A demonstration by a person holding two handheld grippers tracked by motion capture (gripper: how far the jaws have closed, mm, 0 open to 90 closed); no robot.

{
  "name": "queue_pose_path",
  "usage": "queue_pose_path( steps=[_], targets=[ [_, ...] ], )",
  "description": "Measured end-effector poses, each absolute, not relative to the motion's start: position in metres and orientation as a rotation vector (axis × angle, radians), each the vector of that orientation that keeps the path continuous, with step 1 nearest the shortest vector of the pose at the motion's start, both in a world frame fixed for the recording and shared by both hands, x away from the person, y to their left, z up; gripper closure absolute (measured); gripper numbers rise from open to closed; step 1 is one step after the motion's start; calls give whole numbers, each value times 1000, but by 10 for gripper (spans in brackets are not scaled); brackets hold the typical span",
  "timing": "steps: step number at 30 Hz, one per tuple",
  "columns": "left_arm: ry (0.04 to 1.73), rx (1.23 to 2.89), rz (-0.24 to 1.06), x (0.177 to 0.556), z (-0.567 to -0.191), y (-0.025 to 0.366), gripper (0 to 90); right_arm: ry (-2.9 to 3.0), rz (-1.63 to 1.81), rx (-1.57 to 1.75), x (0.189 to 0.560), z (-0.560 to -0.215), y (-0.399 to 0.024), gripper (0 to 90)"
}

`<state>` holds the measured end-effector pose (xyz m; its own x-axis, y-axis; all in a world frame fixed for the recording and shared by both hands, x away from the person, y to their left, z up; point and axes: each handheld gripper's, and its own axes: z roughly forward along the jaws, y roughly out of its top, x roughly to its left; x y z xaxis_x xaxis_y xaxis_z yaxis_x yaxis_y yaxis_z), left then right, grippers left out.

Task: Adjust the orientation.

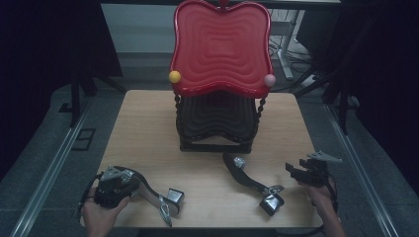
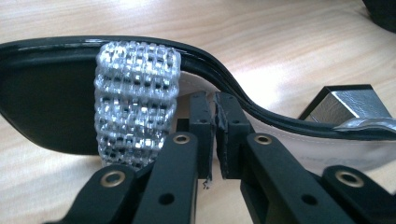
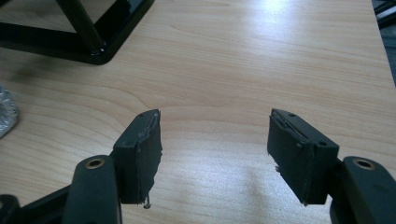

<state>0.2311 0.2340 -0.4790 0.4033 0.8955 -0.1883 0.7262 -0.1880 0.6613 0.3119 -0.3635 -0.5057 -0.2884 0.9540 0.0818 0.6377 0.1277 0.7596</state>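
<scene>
Glossy black sandal [image 2: 56,107], glittery mesh strap, clenched by left tool [image 2: 214,140]; right tool [image 3: 215,154] released.

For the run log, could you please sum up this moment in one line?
left gripper: shut, at left shoe | right gripper: open, above table | right shoe: untouched | rack: no shoes

Two black high-heeled sandals with silver block heels lie on their sides. One sandal [image 2: 56,98], silver woven strap across it, sits clamped at the left gripper [image 2: 214,135]. The second sandal [image 1: 254,183] lies just left of the wide-spread right gripper [image 1: 296,173], apart from it.
</scene>
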Motion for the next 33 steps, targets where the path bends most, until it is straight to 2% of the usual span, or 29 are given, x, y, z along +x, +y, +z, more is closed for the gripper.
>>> queue_pose_path(
  steps=[10,18,22,33],
  targets=[
    [1413,1947,247,271,-485,225,900,2013,957,1519,313,-510,-358,348],
    [1357,1947,220,273,-476,206,900,2009,955,1525,313,-510,-359,348],
    [1302,1966,196,271,-469,187,900,2010,956,1525,313,-510,-359,348],
    [1203,2030,167,299,-448,122,900,2016,954,1528,313,-511,-360,348]
  ],
)
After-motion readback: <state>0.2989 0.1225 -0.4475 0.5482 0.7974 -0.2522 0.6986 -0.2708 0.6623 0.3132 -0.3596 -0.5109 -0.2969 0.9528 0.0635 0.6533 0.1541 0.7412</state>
